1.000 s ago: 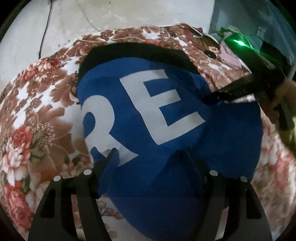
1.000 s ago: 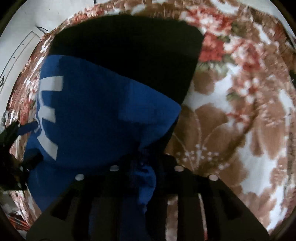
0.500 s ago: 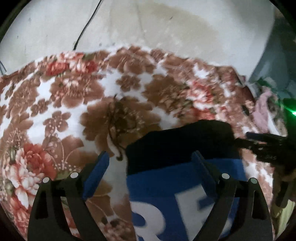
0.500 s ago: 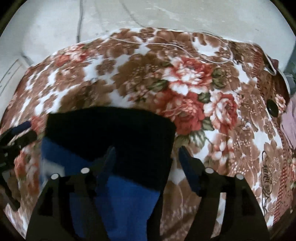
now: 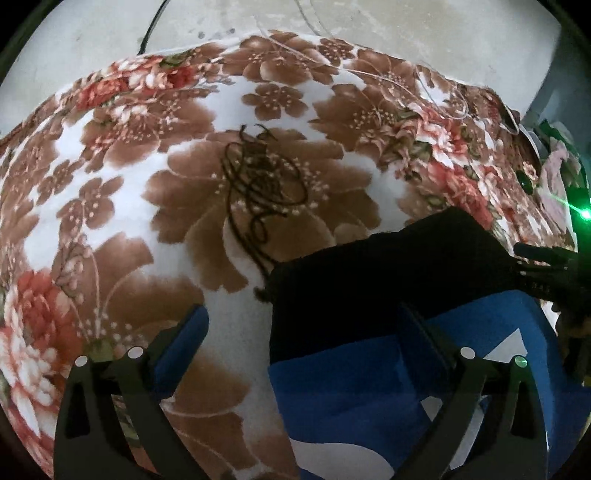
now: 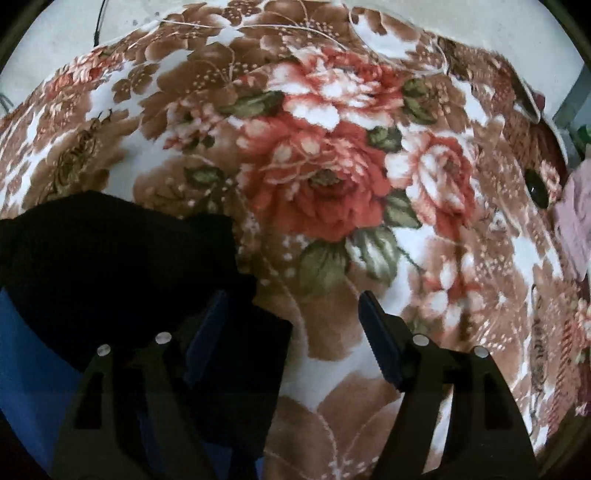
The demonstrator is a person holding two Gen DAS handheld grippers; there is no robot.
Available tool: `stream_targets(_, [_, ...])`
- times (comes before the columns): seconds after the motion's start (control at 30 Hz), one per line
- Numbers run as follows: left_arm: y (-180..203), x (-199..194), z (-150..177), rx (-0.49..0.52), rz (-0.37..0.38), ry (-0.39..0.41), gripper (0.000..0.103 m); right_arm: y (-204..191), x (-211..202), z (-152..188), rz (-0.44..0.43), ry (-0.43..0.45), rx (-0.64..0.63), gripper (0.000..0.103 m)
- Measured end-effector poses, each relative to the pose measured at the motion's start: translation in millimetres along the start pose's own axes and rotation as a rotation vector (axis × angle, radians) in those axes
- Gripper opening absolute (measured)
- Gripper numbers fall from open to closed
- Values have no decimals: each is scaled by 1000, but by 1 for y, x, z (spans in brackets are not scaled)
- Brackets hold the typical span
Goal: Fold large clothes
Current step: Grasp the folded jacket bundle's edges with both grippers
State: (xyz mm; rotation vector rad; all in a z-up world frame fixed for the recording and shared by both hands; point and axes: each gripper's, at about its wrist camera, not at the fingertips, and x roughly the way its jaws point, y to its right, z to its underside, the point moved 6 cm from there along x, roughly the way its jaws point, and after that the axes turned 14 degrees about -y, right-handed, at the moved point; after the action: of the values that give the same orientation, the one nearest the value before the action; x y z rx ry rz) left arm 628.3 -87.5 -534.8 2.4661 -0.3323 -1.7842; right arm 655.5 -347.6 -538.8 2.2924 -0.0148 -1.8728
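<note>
A blue garment (image 5: 351, 387) with white letters and a black band (image 5: 369, 280) lies folded on the floral blanket (image 5: 122, 206). My left gripper (image 5: 303, 314) hangs over its left edge, jaws opening wide. One blue-padded finger is over bare blanket, the other over the cloth, and nothing is pinched. My right gripper (image 6: 291, 295) stands open at the garment's right corner (image 6: 122, 258), with its left finger over the black band and its right finger over the blanket. In the left wrist view the right gripper (image 5: 543, 266) shows at the right edge.
A tangle of dark thread (image 5: 258, 184) lies on the blanket beyond the garment. At the blanket's right edge lie pink cloth (image 6: 576, 221) and a small dark round object (image 6: 535, 188). Pale floor (image 5: 406, 29) with a black cable (image 5: 151, 22) lies beyond.
A second ago each gripper pinched a fold of blue cloth. Both have let go and opened, and both views have swung toward the garment's black end and the bare blanket.
</note>
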Motion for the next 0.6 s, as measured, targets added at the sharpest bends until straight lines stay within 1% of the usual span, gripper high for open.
stream_targets(0.07, [1, 3, 1, -2, -13, 0, 99, -1, 2, 1, 4, -5, -5, 71])
stream_targets(0.13, [0, -2, 0, -28, -8, -5, 99, 3, -2, 2, -27, -3, 9, 71])
stream_targets(0.2, [3, -21, -1, -40, -21, 3, 98, 10, -14, 5, -58, -11, 42, 73])
stream_targets(0.23, [6, -32, 0, -23, -30, 20, 97, 13, -27, 8, -77, 2, 58, 76])
stream_targets(0.27, [9, -40, 3, -6, -26, 28, 97, 16, -40, 13, -95, 25, 56, 89])
stream_targets(0.3, [12, -47, 9, 5, -14, 22, 97, 16, -50, 16, -103, 44, 48, 99])
stream_targets(0.37, [16, -58, 19, 5, 7, 14, 97, 15, -74, 30, -142, 79, 13, 98])
stream_targets(0.43, [21, -73, 33, 7, 38, 22, 97, 13, -87, 44, -159, 80, -15, 98])
stream_targets(0.53, [29, -93, 53, 15, 98, 42, 97, 9, -98, 66, -213, 53, -39, 98])
stream_targets(0.6, [30, -97, 64, 27, 110, 44, 97, 5, -96, 79, -260, 18, -65, 98])
